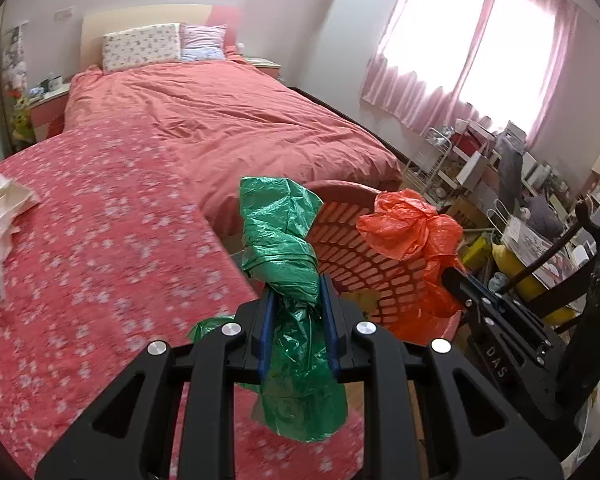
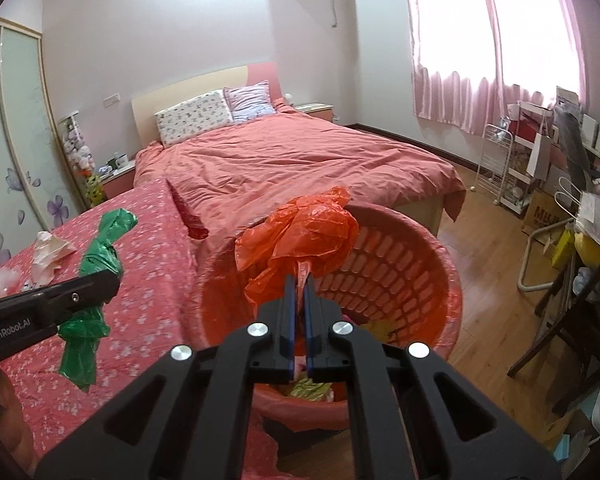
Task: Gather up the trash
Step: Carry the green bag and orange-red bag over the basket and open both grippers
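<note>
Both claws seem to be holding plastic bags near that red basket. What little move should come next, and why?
Probably open the right claw and let the orange bag fall: it already hangs over the basket, which has other trash at its bottom. The left claw grips the green bag nearer the table's edge, so that one likely follows.

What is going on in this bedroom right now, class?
A person is collecting trash with two tools. The left hand-held gripper is shut on a green plastic bag; the right hand-held gripper is shut on an orange plastic bag, held over the red basket. Crumpled paper lies on the floral cloth.
</note>
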The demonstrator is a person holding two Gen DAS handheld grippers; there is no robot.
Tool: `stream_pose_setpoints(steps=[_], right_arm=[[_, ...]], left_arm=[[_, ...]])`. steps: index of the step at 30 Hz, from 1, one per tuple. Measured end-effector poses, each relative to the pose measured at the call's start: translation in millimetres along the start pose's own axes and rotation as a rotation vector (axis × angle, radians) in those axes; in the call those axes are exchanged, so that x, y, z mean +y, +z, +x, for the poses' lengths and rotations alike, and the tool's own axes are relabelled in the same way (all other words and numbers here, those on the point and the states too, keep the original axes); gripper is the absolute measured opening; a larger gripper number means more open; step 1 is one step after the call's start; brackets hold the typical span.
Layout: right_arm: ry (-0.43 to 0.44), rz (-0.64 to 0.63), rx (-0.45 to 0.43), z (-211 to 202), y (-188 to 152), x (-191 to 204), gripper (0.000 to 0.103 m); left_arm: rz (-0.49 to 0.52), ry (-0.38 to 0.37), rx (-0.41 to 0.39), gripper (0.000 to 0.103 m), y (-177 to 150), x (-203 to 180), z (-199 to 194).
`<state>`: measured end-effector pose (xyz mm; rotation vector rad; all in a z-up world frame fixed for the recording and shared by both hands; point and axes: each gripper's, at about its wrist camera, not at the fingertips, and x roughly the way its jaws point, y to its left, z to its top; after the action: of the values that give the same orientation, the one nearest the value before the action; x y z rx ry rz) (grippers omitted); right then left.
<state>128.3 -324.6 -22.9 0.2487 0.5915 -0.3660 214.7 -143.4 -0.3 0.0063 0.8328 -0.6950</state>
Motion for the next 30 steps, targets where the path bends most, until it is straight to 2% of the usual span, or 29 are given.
stream_pose_setpoints(steps=[17, 19, 21, 23, 24, 30], right_arm=[[-0.023, 0.072, 0.01, 26.5, 5.1, -32.4, 0.006], [-0.026, 0.079, 0.008, 28.9, 5.9, -34.8, 0.01], [-0.033, 0.081, 0.008, 31.0, 5.7, -37.1, 0.012], [-0.037, 0.085, 0.011, 32.0, 4.0, -39.2, 0.027], [-0.04, 0.086, 0.011, 31.9, 2.5, -39.7, 0.029], [-0.063, 0.066, 0.017, 28.8, -3.9, -33.9, 0.039]], left_arm=[[0.045, -0.079, 0.076, 0.022, 13.9, -39.2, 49.3], [0.043, -0.072, 0.087, 0.022, 14.5, -40.2, 53.9], [0.037, -0.063, 0.098, 0.032, 13.7, -39.6, 57.7], [0.028, -0.05, 0.107, 0.043, 11.9, -36.0, 59.3], [0.021, -0.038, 0.108, 0.046, 10.4, -32.6, 59.0], [-0.006, 0.038, 0.103, 0.048, 3.6, -6.4, 47.2]])
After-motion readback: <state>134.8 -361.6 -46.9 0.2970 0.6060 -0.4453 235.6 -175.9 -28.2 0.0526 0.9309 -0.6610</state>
